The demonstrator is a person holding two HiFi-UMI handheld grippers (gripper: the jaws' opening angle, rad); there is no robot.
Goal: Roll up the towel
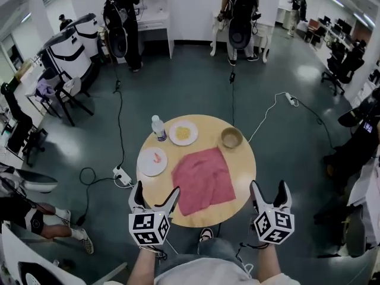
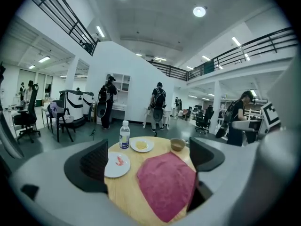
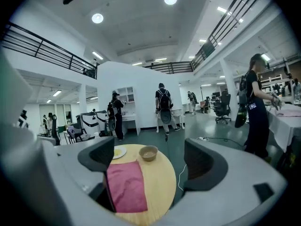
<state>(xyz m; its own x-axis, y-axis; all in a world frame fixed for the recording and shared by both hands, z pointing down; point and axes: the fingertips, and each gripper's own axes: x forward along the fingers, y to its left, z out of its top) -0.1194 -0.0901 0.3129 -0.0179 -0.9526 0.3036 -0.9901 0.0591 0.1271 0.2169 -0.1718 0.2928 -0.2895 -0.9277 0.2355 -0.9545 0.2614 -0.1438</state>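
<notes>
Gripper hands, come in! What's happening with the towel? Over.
Left gripper and right gripper open, empty. Towel spread on table, unrolled. Nothing on it.

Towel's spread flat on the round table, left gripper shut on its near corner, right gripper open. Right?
Not quite: the left gripper is open too, jaws apart and gripping nothing, as the left gripper view shows. Towel flat on the table, right gripper open: correct.
</notes>
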